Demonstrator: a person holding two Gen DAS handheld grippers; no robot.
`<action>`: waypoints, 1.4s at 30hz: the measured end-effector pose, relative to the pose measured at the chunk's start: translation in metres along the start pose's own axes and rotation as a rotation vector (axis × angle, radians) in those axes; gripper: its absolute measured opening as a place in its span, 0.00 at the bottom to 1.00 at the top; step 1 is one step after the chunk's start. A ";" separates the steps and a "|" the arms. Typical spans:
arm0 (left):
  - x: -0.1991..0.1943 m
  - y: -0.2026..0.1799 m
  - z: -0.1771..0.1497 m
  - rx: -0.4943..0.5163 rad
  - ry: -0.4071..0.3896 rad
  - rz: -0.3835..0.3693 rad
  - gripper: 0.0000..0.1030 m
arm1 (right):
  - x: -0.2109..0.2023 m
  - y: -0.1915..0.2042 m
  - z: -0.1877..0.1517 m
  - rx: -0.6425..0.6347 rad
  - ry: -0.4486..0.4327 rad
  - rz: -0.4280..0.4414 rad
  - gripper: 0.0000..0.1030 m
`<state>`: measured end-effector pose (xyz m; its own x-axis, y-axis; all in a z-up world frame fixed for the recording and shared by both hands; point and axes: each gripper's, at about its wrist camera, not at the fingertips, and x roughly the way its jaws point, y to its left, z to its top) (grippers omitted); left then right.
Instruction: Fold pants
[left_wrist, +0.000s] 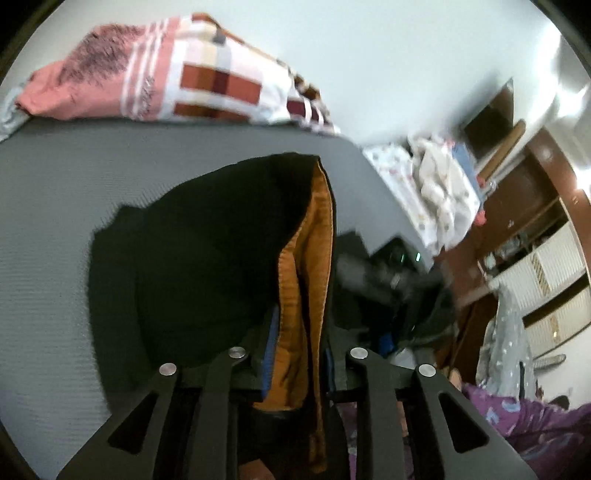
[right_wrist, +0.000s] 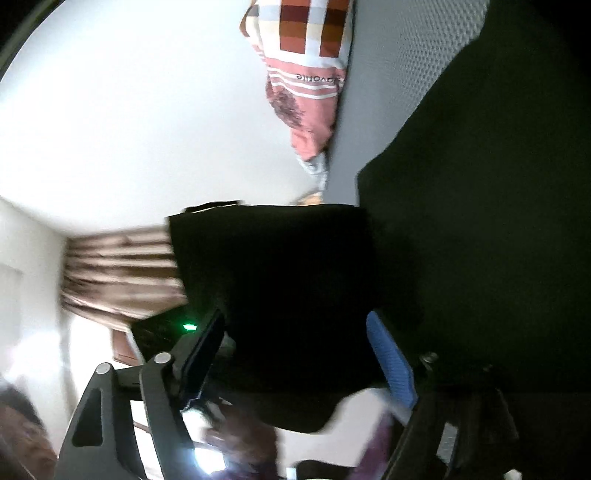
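Your left gripper (left_wrist: 295, 354) is clamped on the pants (left_wrist: 207, 258), the orange lining (left_wrist: 306, 295) bunched between its blue pads (left_wrist: 271, 343). From that grip the black cloth hangs down and forward onto the grey bed (left_wrist: 48, 229), where the rest of it lies in a dark heap. Your right gripper (right_wrist: 295, 354) is rolled onto its side with its jaws spread wide; its blue pad (right_wrist: 391, 358) stands clear of the opposite dark finger (right_wrist: 203, 350), and black fabric fills the gap without being pinched. A checked pink blanket (left_wrist: 166, 74) sits at the far edge of the bed against the white wall (left_wrist: 388, 55). A purple sleeve (left_wrist: 535, 417) shows at lower right in the left view.
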<state>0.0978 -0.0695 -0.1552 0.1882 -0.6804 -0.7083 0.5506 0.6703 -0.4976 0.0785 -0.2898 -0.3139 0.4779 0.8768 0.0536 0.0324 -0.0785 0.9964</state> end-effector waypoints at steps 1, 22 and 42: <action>0.007 -0.002 -0.003 0.007 0.026 -0.008 0.29 | -0.001 0.000 0.002 0.009 -0.003 0.014 0.80; -0.045 0.055 -0.036 -0.174 -0.105 0.134 0.71 | -0.006 0.064 0.023 -0.293 0.080 -0.455 0.15; 0.060 0.005 -0.012 0.034 0.054 0.190 0.71 | -0.156 0.043 0.047 -0.262 -0.140 -0.490 0.15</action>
<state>0.1022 -0.1035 -0.2065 0.2478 -0.5247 -0.8144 0.5369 0.7741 -0.3354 0.0469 -0.4528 -0.2825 0.5741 0.7088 -0.4100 0.0695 0.4568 0.8869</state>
